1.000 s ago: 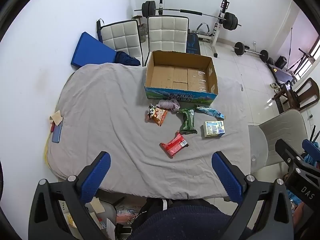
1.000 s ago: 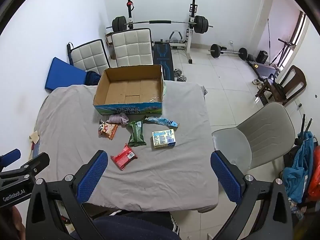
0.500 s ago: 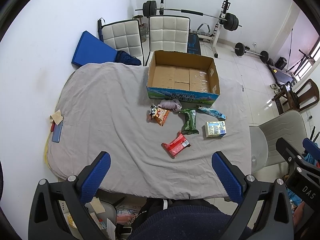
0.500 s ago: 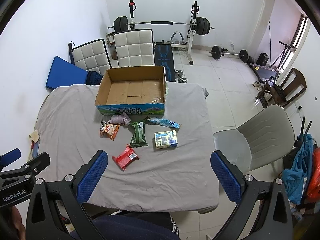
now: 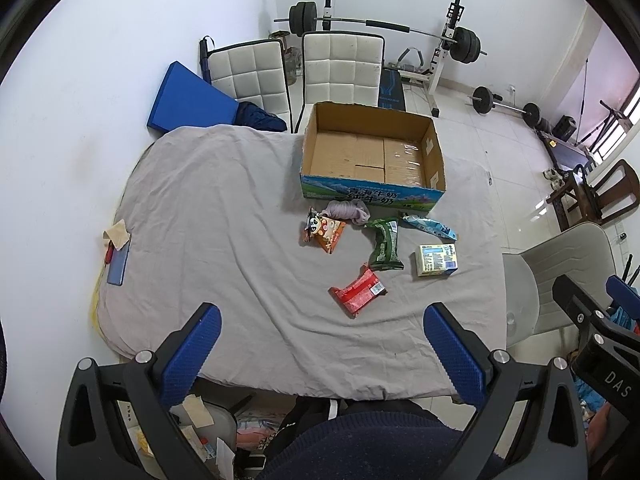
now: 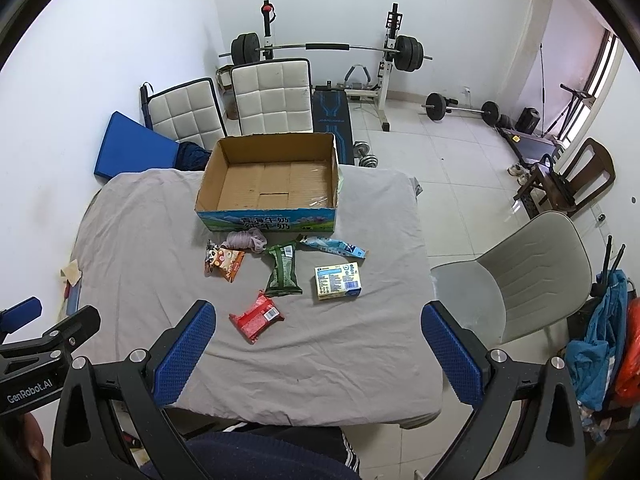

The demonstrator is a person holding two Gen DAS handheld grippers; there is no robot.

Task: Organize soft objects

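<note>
Soft packets lie scattered on the grey-sheeted counter (image 5: 208,216), just in front of an open cardboard box (image 5: 370,156) whose floor is bare. Nearest the box wall is a bunched lilac cloth (image 5: 347,212), touching an orange panda-print snack bag (image 5: 323,231) to its left. A green snack pouch (image 5: 385,245) lies lengthwise beside them, with a light-blue wrapper (image 5: 429,227) angled to its right. Below that wrapper sits a pale yellow carton with a blue label (image 5: 437,259), and closest to the cameras lies a red packet (image 5: 358,289), well apart from the box.

Both tools hang above the near edge of the counter, clear of every item. The left gripper (image 5: 322,350) has its blue-padded fingers (image 5: 191,354) spread wide with nothing between them; the right gripper (image 6: 318,350) is likewise splayed, its fingers (image 6: 452,352) holding nothing.

A blue phone (image 5: 118,266) and a scrap of tan paper (image 5: 117,234) rest at the counter's left edge. Two white quilted chairs (image 6: 272,98) and a barbell rack (image 6: 328,48) stand behind the box.
</note>
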